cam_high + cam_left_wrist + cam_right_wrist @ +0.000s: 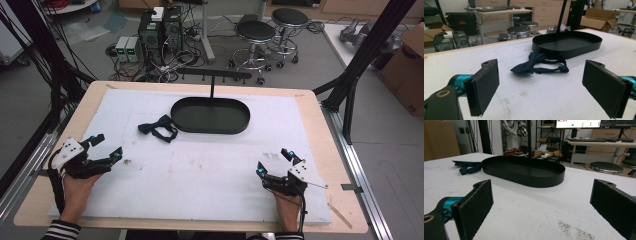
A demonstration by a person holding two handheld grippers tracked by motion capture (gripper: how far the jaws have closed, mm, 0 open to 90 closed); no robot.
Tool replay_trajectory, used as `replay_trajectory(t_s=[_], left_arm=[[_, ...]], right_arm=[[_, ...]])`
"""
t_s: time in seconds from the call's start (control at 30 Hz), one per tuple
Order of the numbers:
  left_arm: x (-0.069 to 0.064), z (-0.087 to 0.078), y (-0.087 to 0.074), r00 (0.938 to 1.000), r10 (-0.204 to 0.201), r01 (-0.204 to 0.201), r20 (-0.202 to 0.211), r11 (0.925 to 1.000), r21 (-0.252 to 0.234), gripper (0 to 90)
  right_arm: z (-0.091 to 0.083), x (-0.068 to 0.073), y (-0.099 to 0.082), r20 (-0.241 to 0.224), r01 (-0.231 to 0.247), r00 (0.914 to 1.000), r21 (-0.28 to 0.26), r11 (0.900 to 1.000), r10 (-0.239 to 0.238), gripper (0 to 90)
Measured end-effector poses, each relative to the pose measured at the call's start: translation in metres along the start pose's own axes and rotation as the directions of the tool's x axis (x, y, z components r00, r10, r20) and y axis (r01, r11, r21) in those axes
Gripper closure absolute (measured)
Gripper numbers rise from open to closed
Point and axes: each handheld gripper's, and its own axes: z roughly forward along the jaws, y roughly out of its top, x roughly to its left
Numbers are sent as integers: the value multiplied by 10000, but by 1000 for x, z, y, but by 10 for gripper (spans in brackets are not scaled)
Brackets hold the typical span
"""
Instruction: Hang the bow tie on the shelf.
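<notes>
A dark navy bow tie (158,127) lies flat on the white mat, just left of a black oval tray (210,115) with a hook rack (212,76) standing on a post behind it. From the left gripper view the bow tie (540,64) lies ahead, with the tray (567,44) beyond it. My left gripper (107,147) rests at the mat's left side, open and holding nothing. At the front right my right gripper (273,161) is open too, with the tray (524,171) ahead of it and the bow tie (467,166) to the far left.
The white mat (200,165) covers most of the wooden table (327,140). Black frame posts (367,47) stand at the table's right and left. Stools (256,32), computer cases and cables are on the floor beyond the far edge.
</notes>
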Motion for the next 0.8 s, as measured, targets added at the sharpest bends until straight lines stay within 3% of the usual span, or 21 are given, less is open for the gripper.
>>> replay_trajectory(t_s=[0.37, 0.57, 0.8], left_arm=[[10, 13, 27, 9999, -114, 111, 32, 9967, 805, 145], [15, 30, 48, 9996, 267, -268, 25, 9912, 1299, 145], [18, 47, 61, 9986, 492, -515, 172, 9816, 1836, 145]], right_arm=[[0, 0, 0, 18, -109, 9999, 31, 9999, 109, 36], [0, 0, 0, 24, -96, 10000, 30, 9999, 96, 36], [0, 0, 0, 20, -97, 10000, 30, 9999, 97, 36]])
